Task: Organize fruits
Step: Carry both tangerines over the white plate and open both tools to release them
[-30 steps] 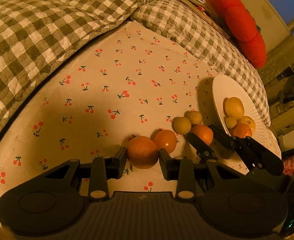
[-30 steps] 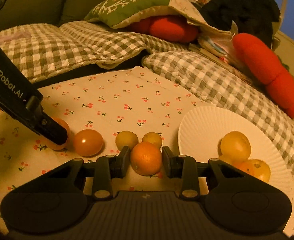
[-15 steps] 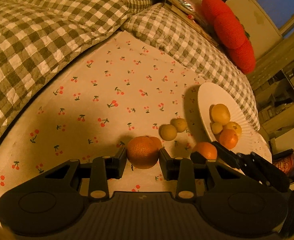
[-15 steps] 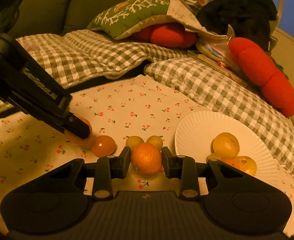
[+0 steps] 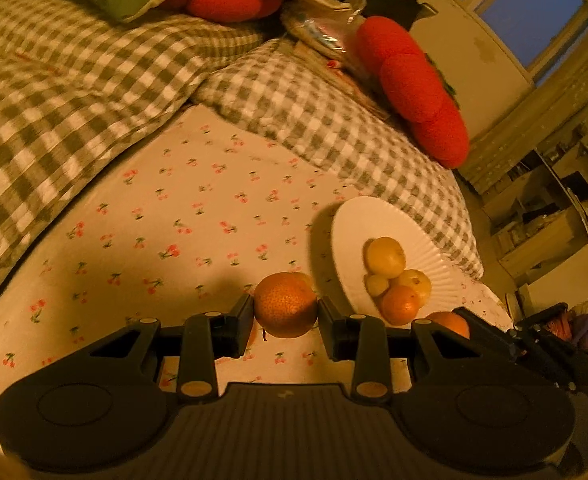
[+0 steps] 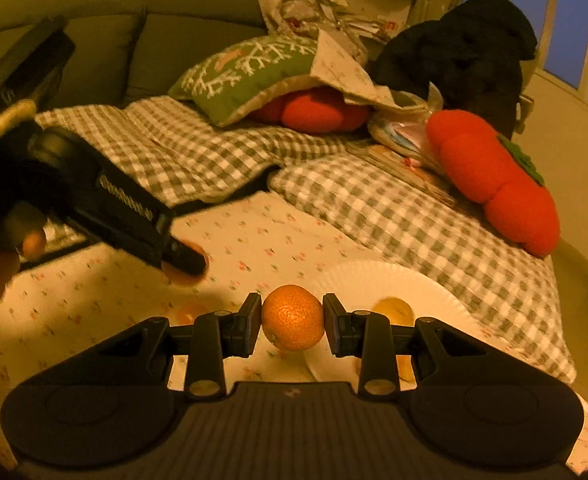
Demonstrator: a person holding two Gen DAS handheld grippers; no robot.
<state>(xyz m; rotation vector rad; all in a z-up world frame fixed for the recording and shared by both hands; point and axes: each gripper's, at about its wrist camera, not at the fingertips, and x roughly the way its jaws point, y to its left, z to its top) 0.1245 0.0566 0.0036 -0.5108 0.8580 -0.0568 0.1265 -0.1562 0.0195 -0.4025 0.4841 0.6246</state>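
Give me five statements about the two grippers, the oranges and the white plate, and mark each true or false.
1. The left gripper is clamped on a round, dimpled orange. True.
2. The right gripper is open and holds nothing. False: its pads press on a smaller, smooth orange fruit.
3. The white ridged paper plate is bare. False: four fruits lie on it, among them a pale yellow round fruit.
4. The plate rests on the cherry-print cloth. True.
5. The red pumpkin-shaped cushion lies on the plate. False: it lies apart from it, on the grey-and-white checked quilt.
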